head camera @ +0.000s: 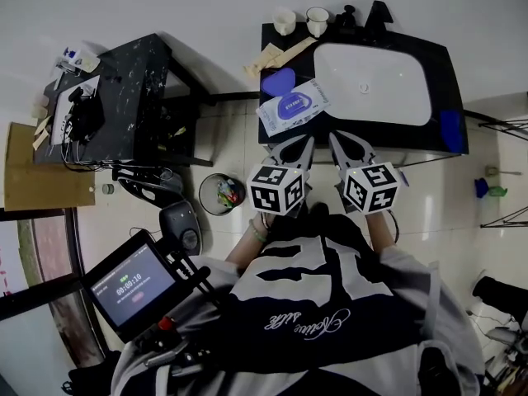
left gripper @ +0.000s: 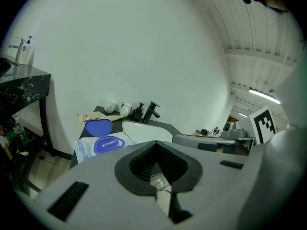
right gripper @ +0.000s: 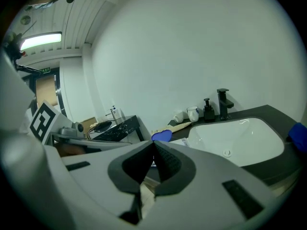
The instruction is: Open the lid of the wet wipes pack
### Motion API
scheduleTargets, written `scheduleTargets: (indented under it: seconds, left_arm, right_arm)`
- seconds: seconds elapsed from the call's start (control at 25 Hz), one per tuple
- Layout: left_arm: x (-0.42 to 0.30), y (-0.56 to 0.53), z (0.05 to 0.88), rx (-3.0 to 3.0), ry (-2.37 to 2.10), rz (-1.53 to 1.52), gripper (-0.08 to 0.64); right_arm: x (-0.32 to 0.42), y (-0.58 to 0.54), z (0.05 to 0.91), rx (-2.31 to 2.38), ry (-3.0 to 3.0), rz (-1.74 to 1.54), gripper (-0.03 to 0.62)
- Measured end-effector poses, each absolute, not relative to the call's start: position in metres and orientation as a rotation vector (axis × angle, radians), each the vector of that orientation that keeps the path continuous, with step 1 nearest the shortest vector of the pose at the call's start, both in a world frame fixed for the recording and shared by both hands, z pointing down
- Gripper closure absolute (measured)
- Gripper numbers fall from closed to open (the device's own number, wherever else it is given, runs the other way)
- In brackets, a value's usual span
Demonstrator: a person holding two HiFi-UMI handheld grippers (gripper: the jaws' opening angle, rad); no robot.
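Note:
The wet wipes pack (head camera: 293, 106) is white with a blue oval lid and lies flat at the left end of the dark counter (head camera: 437, 60), its lid closed. In the left gripper view, the pack (left gripper: 103, 145) sits left of and beyond the jaws. My left gripper (head camera: 306, 142) hovers just in front of the counter edge, below the pack, jaws shut on nothing. My right gripper (head camera: 336, 138) hangs beside it, also shut and empty, in front of the basin. The closed jaw tips fill the lower middle of both gripper views (left gripper: 156, 143) (right gripper: 154, 143).
A white basin (head camera: 375, 81) fills the counter's middle. A blue heart-shaped dish (head camera: 278, 81) lies just behind the pack. Two cups (head camera: 285, 20), a soap bottle and a black faucet (head camera: 379, 11) line the back. A black marble table (head camera: 124, 97) and a waste bin (head camera: 221, 194) stand left.

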State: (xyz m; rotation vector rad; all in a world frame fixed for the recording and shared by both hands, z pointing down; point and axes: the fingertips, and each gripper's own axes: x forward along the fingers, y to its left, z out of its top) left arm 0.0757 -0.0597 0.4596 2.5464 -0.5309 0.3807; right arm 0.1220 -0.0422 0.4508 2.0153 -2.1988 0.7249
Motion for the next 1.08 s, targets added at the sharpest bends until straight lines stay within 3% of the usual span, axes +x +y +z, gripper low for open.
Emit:
scheduleTargets:
  seconds: [1.08]
  left_arm:
    - [0.085,-0.036,0.461,2.528,-0.630,0.390,0.561]
  right_arm:
    - [0.126,-0.022,0.453,1.895,-2.277,0.720,0.594]
